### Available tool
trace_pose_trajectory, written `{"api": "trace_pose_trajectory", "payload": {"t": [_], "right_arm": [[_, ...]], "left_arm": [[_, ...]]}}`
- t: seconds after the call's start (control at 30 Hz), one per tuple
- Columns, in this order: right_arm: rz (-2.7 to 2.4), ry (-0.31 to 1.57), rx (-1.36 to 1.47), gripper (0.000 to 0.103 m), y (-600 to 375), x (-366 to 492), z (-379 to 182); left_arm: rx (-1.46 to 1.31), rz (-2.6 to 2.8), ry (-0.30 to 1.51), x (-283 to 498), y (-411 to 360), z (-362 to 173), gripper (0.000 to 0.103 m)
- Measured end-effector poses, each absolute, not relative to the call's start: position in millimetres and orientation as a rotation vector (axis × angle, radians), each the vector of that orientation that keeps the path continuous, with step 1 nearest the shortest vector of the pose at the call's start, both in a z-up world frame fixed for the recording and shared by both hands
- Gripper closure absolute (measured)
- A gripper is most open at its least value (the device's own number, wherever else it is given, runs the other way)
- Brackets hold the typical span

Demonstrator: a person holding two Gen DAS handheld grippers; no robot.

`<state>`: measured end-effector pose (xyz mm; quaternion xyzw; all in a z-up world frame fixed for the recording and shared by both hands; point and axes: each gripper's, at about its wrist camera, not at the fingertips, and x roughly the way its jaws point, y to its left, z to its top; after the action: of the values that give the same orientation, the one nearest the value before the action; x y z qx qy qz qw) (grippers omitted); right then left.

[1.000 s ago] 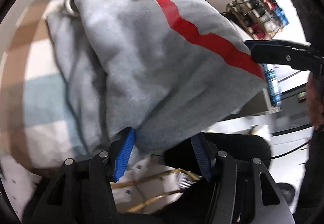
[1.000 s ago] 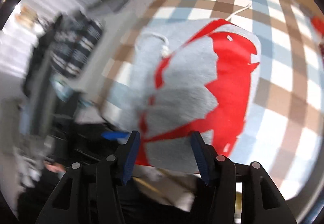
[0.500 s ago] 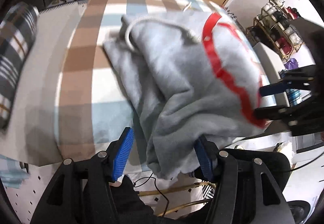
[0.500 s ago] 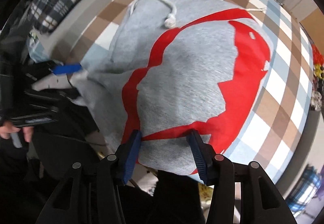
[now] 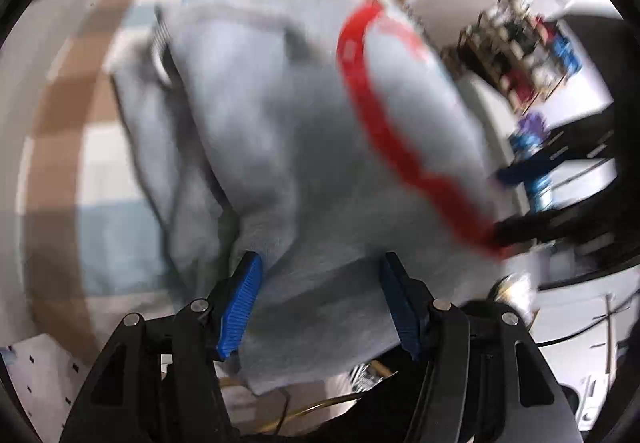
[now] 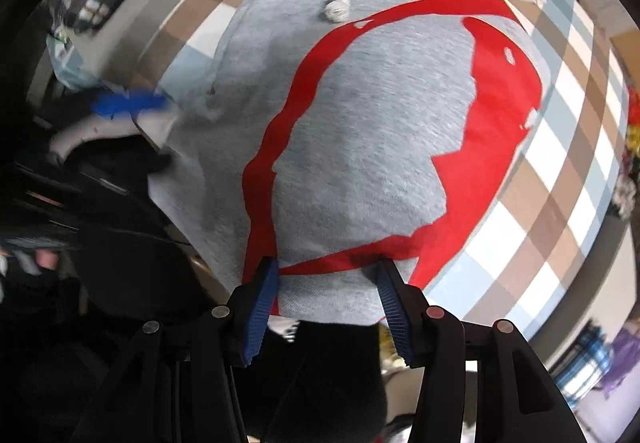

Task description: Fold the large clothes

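progress: grey hoodie (image 6: 360, 147) bundled on checked bed (image 6: 560, 179), seemingly mostly folded | left hand-held gripper (image 5: 320, 295) holds hem | right hand-held gripper (image 6: 326, 307) holds hem | left: lay flat

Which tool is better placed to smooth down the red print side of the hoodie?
Probably right. The right tool sits over the red print of the grey hoodie, fabric between its fingers; the left tool straddles the plain grey edge.

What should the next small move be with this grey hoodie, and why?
Probably lower both hands together onto the checked cover. The grey hoodie is folded thick, its near edge between each gripper's fingers, hanging past the cover's edge.
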<state>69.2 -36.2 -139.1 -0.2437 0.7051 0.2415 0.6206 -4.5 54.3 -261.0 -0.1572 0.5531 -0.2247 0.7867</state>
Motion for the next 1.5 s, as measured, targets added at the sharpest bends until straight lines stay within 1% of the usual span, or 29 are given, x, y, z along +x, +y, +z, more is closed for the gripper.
{"api": "trace_pose_trajectory", "payload": {"t": [0.03, 0.07, 0.13, 0.17, 0.2, 0.23, 0.33, 0.4, 0.47, 0.53, 0.6, 0.63, 0.67, 0.7, 0.73, 0.83, 0.87, 0.9, 0.97, 1.03, 1.1, 1.2, 1.3, 1.37, 1.4, 1.47, 1.5], "right_arm": [[0.558, 1.647, -0.533, 0.049, -42, 73, -135], [0.551, 1.66, -0.524, 0.045, -44, 78, -132], [0.538, 1.618, -0.505, 0.044, -46, 89, -117], [0.53, 1.577, -0.458, 0.036, -45, 102, -106], [0.52, 1.545, -0.418, 0.023, -42, 111, -98], [0.506, 1.506, -0.384, 0.019, -38, 122, -91], [0.502, 1.399, -0.354, 0.018, -6, 153, -83], [0.49, 1.347, -0.402, 0.015, 27, 170, -94], [0.465, 1.327, -0.524, 0.015, 63, 178, -115], [0.435, 1.368, -0.65, 0.015, 89, 186, -149], [0.4, 1.422, -0.728, 0.016, 93, 195, -177], [0.376, 1.463, -0.769, 0.014, 96, 199, -197], [0.368, 1.466, -0.786, 0.011, 93, 199, -203], [0.363, 1.448, -0.79, 0.002, 92, 200, -209], [0.361, 1.436, -0.774, 0.0, 90, 203, -211], [0.414, 1.435, -0.686, 0.001, 77, 208, -192], [0.433, 1.426, -0.644, 0.01, 70, 209, -180], [0.454, 1.418, -0.585, 0.012, 60, 211, -164], [0.476, 1.376, -0.483, 0.01, 35, 211, -131], [0.48, 1.326, -0.463, 0.01, 7, 208, -103], [0.428, 1.327, -0.468, 0.01, -10, 206, -96], [0.373, 1.373, -0.476, 0.011, -32, 207, -109], [0.357, 1.422, -0.49, 0.011, -39, 206, -142], [0.35, 1.409, -0.468, 0.008, -45, 204, -167], [0.349, 1.388, -0.435, 0.004, -49, 205, -174], [0.359, 1.366, -0.341, 0.0, -59, 207, -175], [0.371, 1.359, -0.304, 0.0, -64, 207, -172]], "left_arm": [[-0.313, -0.468, 1.189, -5, 51, -269, 0.047], [-0.302, -0.46, 1.169, -6, 50, -273, 0.046], [-0.339, -0.463, 1.139, -6, 57, -277, 0.045], [-0.355, -0.465, 1.137, -5, 61, -278, 0.045], [-0.365, -0.466, 1.134, -6, 63, -278, 0.045], [-0.374, -0.467, 1.132, -7, 64, -280, 0.045], [-0.37, -0.471, 1.121, -10, 67, -278, 0.045], [-0.371, -0.47, 1.114, -12, 68, -278, 0.045], [-0.368, -0.463, 1.112, -16, 68, -278, 0.044], [-0.361, -0.426, 1.135, -19, 70, -279, 0.043], [-0.382, -0.441, 1.139, -23, 74, -276, 0.043], [-0.39, -0.451, 1.142, -23, 76, -276, 0.043], [-0.399, -0.455, 1.145, -23, 78, -276, 0.043], [-0.402, -0.458, 1.147, -22, 79, -276, 0.043], [-0.406, -0.463, 1.151, -22, 81, -277, 0.043], [-0.415, -0.465, 1.156, -21, 83, -278, 0.043], [-0.41, -0.463, 1.156, -21, 83, -278, 0.043], [-0.404, -0.46, 1.155, -21, 83, -277, 0.043], [-0.393, -0.454, 1.153, -20, 84, -277, 0.043], [-0.396, -0.452, 1.157, -18, 85, -276, 0.043], [-0.404, -0.449, 1.16, -18, 85, -276, 0.043], [-0.411, -0.446, 1.158, -19, 85, -276, 0.043], [-0.42, -0.448, 1.158, -18, 86, -276, 0.043], [-0.44, -0.455, 1.159, -16, 87, -276, 0.042], [-0.449, -0.457, 1.16, -15, 89, -276, 0.042], [-0.475, -0.466, 1.161, -15, 94, -278, 0.042], [-0.484, -0.47, 1.162, -15, 96, -278, 0.042]]}}
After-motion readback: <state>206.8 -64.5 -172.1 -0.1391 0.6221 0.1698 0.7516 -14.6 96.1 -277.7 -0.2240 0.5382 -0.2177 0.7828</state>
